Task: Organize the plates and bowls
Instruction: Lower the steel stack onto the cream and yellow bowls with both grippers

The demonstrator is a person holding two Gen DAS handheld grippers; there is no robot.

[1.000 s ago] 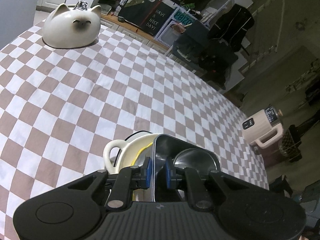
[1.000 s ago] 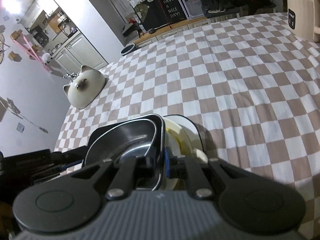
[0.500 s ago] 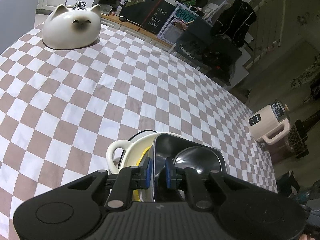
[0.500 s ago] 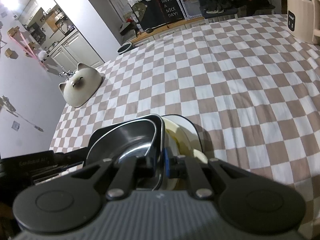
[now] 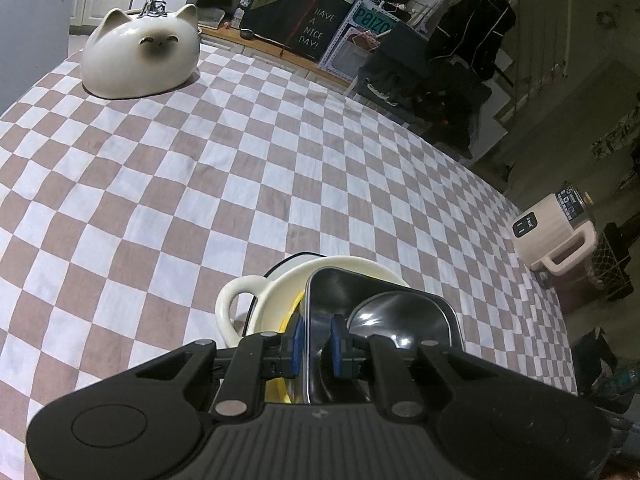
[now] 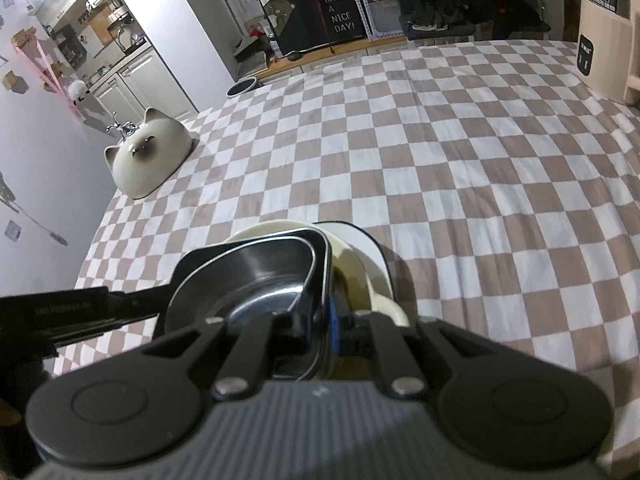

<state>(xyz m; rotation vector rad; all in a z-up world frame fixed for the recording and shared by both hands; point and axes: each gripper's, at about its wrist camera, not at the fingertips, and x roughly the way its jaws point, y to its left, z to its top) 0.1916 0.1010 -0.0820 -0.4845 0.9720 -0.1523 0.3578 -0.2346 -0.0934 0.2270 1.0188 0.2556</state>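
Gripping glossy steel tray (image 5: 384, 312), cream bowl (image 5: 276, 300)

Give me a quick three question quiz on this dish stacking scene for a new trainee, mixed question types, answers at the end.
1. True or false: the left gripper and the right gripper both clamp the rim of the steel tray.
2. What does the tray sit in? A) cream bowl B) cat-shaped dish C) nothing
3. Fill in: the cat-shaped dish stands on the ______ tablecloth.

Key: 1 true. 2 A. 3 checkered.
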